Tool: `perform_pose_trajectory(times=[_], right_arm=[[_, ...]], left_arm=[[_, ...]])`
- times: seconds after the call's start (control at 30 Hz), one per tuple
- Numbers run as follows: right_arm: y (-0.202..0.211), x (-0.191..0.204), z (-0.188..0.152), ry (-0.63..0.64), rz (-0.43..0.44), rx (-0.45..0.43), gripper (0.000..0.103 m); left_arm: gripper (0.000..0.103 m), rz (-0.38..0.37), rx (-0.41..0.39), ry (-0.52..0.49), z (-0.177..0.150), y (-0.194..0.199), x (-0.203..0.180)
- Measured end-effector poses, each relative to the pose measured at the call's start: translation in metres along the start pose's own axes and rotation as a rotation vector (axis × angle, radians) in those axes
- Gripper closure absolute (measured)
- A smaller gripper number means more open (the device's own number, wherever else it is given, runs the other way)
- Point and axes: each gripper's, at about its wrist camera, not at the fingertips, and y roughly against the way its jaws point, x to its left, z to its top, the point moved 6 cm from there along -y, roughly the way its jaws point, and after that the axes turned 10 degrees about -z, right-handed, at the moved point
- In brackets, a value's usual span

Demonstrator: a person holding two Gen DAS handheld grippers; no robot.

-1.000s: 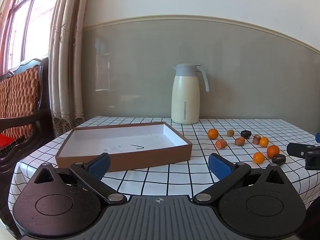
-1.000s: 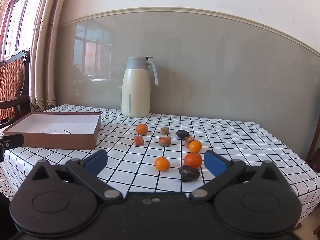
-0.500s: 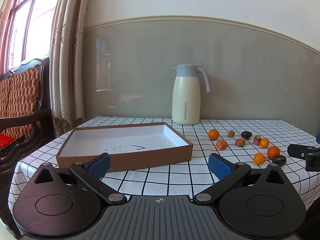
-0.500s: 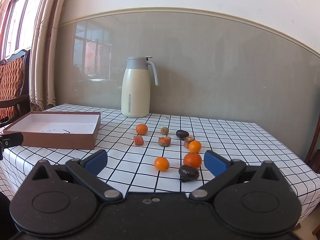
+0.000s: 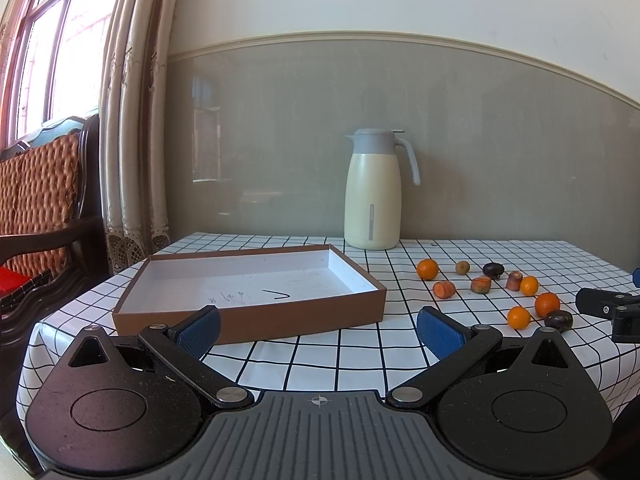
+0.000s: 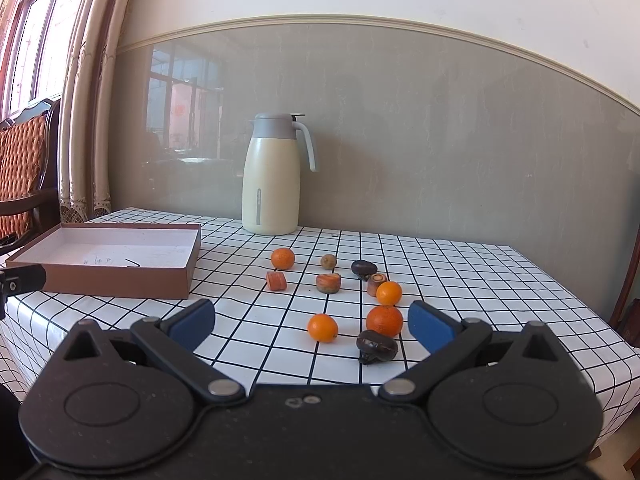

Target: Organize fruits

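Both tongs are held wide apart with nothing gripped: the left gripper (image 5: 318, 330) is parked in front of the brown box (image 5: 248, 322), and the right gripper (image 6: 310, 326) is aimed at the scattered fruit. Nothing has been sorted yet, judging by the white floor of the box being bare apart from some pen marks.

All the fruit is laid out on the checked tablecloth (image 6: 460, 264), well apart from the box. Nearest the right gripper, a small orange (image 6: 322, 327), a bigger orange (image 6: 384, 321) and a dark fruit (image 6: 377, 346) can be seen, the last two apparently touching or just about. Further back a third orange (image 6: 389, 293) is sat right beside a cut brownish piece (image 6: 376, 283), with more pieces and another orange (image 6: 283, 258) beyond.

So what could go wrong? Round fruit on a slick-looking cloth is probably easily nudged, so if the pads are closed off-centre, an orange could be squirted out and rolled toward the table edge. The dark fruit could also get knocked if the bigger orange is gone for first. The thermos jug (image 6: 272, 184) is well out of the way.
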Motion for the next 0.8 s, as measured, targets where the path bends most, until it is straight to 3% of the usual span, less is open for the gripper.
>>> perform_pose_trajectory(times=[0.8], right_arm=[[-0.0021, -0.0012, -0.0002, 0.004, -0.003, 0.000, 0.006]], left_arm=[[0.000, 0.003, 0.002, -0.002, 0.0001, 0.0011, -0.0002]])
